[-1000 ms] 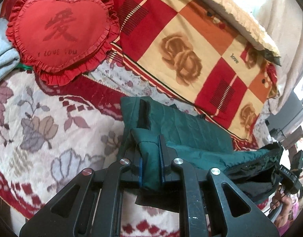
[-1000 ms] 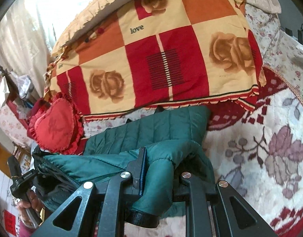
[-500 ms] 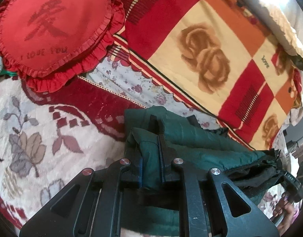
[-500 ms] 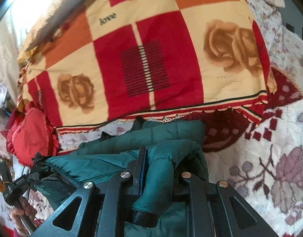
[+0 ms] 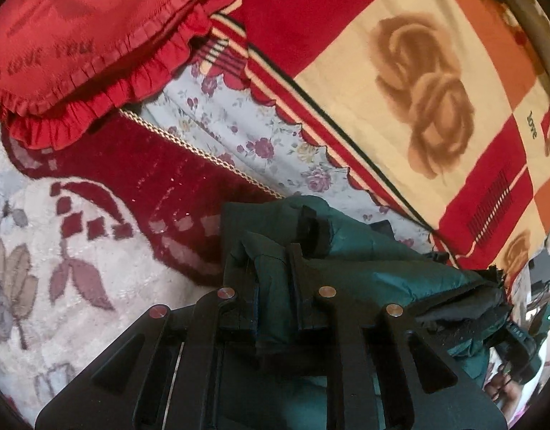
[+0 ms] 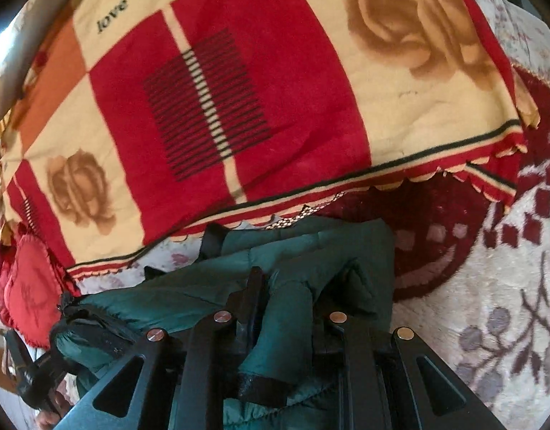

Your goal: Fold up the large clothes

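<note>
A dark green quilted jacket [image 5: 375, 251] with black lining lies partly folded on a floral bedspread [image 5: 60, 222]. My left gripper [image 5: 273, 268] is shut on a bunched edge of the jacket and holds it just above the lower layer. In the right wrist view the jacket [image 6: 310, 251] stretches to the left, and my right gripper [image 6: 285, 297] is shut on another thick fold of it. The jacket hangs taut between both grippers. The other gripper shows at the far end of the jacket in each view.
A red, cream and orange rose-patterned blanket [image 5: 400, 71] lies just beyond the jacket; it also shows in the right wrist view [image 6: 239, 89]. A red heart-shaped frilled pillow [image 5: 78, 36] sits at the left. The bedspread [image 6: 490, 286] extends right.
Both grippers have carried the held jacket edge forward toward the rose blanket and lower. The folded-over layer now covers most of the jacket's lower part.
</note>
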A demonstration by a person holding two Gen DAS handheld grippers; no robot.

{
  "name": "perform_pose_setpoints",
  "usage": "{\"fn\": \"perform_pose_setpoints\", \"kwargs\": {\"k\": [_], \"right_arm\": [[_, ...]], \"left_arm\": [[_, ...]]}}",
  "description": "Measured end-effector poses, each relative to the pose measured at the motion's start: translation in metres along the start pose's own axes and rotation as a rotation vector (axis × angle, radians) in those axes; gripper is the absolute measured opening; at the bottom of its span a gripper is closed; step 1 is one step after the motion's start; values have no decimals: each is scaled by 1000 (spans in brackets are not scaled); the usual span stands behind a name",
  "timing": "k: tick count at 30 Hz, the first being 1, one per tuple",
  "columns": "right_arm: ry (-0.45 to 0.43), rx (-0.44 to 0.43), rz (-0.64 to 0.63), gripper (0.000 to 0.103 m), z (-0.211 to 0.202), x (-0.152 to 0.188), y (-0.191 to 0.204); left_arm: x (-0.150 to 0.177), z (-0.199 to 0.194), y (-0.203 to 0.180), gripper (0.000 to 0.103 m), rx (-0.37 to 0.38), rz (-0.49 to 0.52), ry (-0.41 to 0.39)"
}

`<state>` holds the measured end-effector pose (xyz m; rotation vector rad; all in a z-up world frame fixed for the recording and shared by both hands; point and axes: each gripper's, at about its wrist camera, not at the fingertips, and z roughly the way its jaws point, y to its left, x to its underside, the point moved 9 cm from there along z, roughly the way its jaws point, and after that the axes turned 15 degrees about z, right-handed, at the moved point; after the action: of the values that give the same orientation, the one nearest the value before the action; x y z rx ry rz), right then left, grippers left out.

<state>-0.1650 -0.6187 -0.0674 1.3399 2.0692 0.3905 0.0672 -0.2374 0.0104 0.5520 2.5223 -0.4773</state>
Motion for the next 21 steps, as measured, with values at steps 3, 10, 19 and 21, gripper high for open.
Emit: {"fn": "perform_pose_setpoints", "kwargs": {"k": [3,10,19,21], "right_arm": [[-4,-7,8,21,9,1,0],[-6,-94,86,42,-5,-5,-2],[-142,-113,52,76,-68,-15,5],[-109,-128,-23,76,-71,-3,20]], "left_arm": [[1,7,2,16,29,-34,-12],[-5,-1,1,24,135,-42,2],[-28,-61,7,80,153,-48,-137],[-24,-65,3,80,149,-31,-125]]}}
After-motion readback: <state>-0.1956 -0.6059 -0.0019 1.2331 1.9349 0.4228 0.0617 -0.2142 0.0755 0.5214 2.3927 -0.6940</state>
